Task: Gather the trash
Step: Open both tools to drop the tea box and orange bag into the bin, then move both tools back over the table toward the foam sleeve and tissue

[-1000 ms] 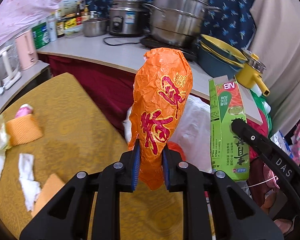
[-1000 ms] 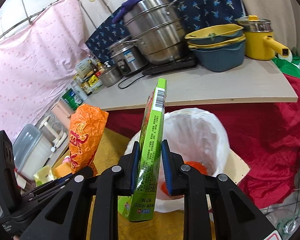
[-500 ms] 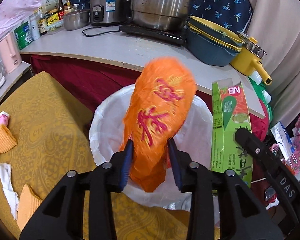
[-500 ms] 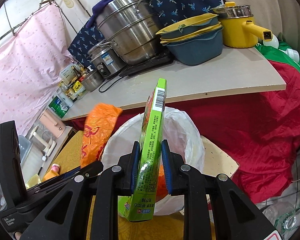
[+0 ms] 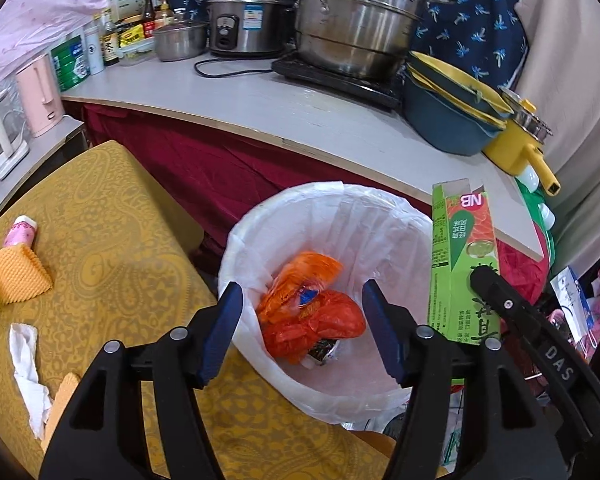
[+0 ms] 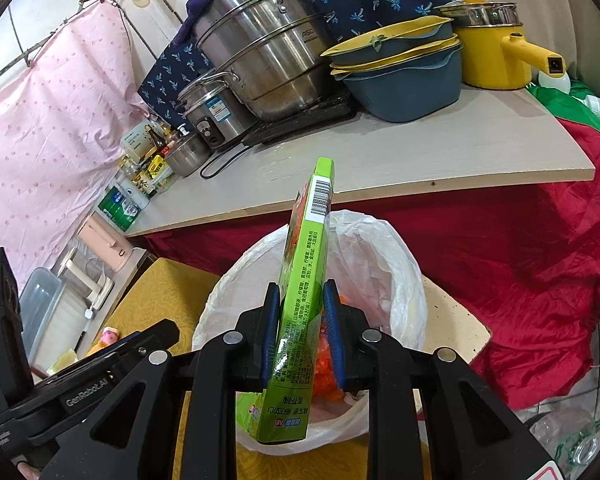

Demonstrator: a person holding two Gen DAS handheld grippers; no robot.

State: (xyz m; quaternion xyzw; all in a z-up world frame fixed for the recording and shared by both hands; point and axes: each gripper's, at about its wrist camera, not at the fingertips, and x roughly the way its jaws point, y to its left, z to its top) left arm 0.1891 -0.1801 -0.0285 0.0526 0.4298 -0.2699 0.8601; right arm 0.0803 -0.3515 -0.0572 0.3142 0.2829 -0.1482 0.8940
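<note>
A bin lined with a white bag (image 5: 384, 236) (image 6: 380, 248) stands beside the yellow-clothed table (image 5: 100, 240). An orange crumpled bag (image 5: 300, 280) lies inside it on other red and orange trash. My left gripper (image 5: 302, 302) hangs over the bin, its jaws opening, nothing between the blue pads. My right gripper (image 6: 302, 320) is shut on a green carton (image 6: 304, 300) (image 5: 460, 264), held upright above the bin's rim. Loose trash lies on the table: white tissue (image 5: 28, 356), an orange sponge-like wedge (image 5: 16, 276) and a small pink bottle (image 5: 20, 232).
A counter (image 5: 260, 100) behind the bin carries a large steel steamer pot (image 5: 364, 20), a rice cooker (image 5: 244, 20), stacked blue and yellow basins (image 5: 452, 108) and a yellow pot (image 5: 520, 140). A dark red cloth (image 6: 520, 260) hangs below it.
The left jaws spread apart and the orange bag dropped from them into the bin. Both grippers moved in over the bin; the right one still grips the green carton.
</note>
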